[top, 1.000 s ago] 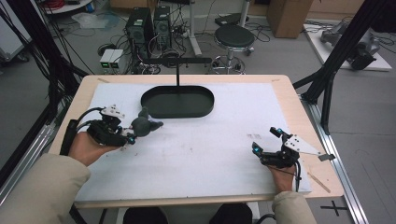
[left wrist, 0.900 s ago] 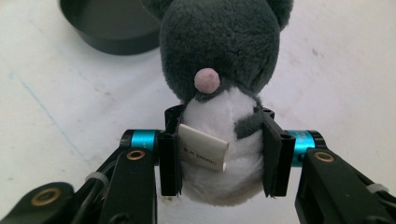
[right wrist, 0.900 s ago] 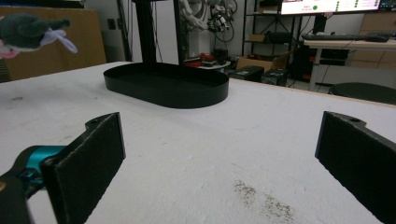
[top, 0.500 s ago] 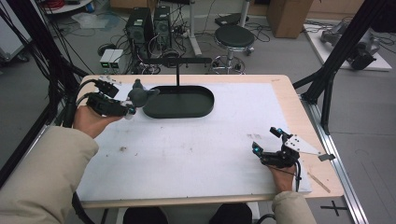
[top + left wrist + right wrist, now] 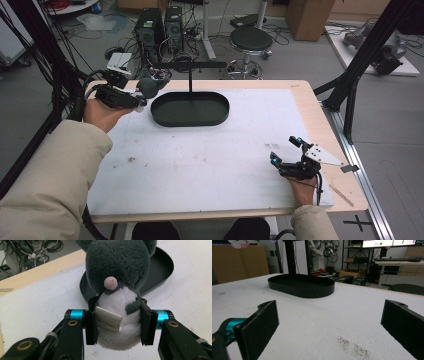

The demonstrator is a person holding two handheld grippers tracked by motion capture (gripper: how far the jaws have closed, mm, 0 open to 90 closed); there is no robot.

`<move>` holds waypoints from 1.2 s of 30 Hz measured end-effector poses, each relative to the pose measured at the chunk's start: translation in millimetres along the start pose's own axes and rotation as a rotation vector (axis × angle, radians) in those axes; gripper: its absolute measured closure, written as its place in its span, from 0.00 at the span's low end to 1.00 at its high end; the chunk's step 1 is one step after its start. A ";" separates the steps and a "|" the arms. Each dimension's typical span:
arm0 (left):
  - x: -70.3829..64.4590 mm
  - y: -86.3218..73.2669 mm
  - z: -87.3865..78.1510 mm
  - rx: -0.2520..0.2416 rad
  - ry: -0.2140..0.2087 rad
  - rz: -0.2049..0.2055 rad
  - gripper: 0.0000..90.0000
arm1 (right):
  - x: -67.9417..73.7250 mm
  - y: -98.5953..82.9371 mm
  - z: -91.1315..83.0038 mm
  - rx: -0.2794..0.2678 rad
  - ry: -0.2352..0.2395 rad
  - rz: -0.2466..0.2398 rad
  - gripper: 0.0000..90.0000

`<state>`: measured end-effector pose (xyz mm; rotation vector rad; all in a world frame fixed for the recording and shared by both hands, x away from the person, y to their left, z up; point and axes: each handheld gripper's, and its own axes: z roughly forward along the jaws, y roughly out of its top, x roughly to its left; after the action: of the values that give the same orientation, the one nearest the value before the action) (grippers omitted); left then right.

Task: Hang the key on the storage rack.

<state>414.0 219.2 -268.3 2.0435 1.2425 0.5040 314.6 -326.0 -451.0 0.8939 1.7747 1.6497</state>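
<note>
The toy in my left hand-held gripper is soft plush, dark grey fuzz over a white belly, with a smooth paper-like tag. My jaws carry matt black, rough foam-like pads. The tray looks like matt black plastic. The surface has a dull white, scuffed sheet over a pale wood edge.

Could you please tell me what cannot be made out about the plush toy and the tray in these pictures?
- Plush toy: left gripper view's top edge cuts off its ears; its label text is too small.
- Plush toy, high view: too small to show features.
- Black tray: left gripper view, the toy hides much of it.
</note>
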 end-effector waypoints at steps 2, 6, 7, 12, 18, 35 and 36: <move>3.2 3.5 0.4 -0.006 -0.001 -0.005 0.65 | 0.1 0.1 0.1 -0.001 0.001 -0.001 0.01; 6.0 12.0 1.2 -0.022 -0.007 -0.013 0.65 | -0.2 0.0 -0.1 0.001 0.001 0.002 0.01; 6.0 13.8 2.0 -0.021 -0.006 -0.006 0.65 | -0.2 0.0 -0.1 0.001 0.001 0.002 0.01; 5.8 18.9 9.1 -0.014 0.009 -0.010 0.65 | -0.5 0.0 0.0 -0.001 0.001 -0.001 0.01; 9.7 21.0 13.3 -0.014 0.032 -0.029 0.65 | -0.8 0.0 -0.2 0.000 -0.001 0.002 0.01; 18.9 14.4 28.2 -0.010 0.092 -0.063 0.65 | -0.9 -0.1 -0.1 -0.002 0.000 0.002 0.01; 19.9 12.4 29.3 -0.007 0.095 -0.063 0.65 | -0.7 0.0 -0.2 0.000 -0.001 0.003 0.01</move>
<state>449.5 222.7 -280.0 1.9880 1.3542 0.5805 314.9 -326.7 -451.0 0.8978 1.7729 1.6514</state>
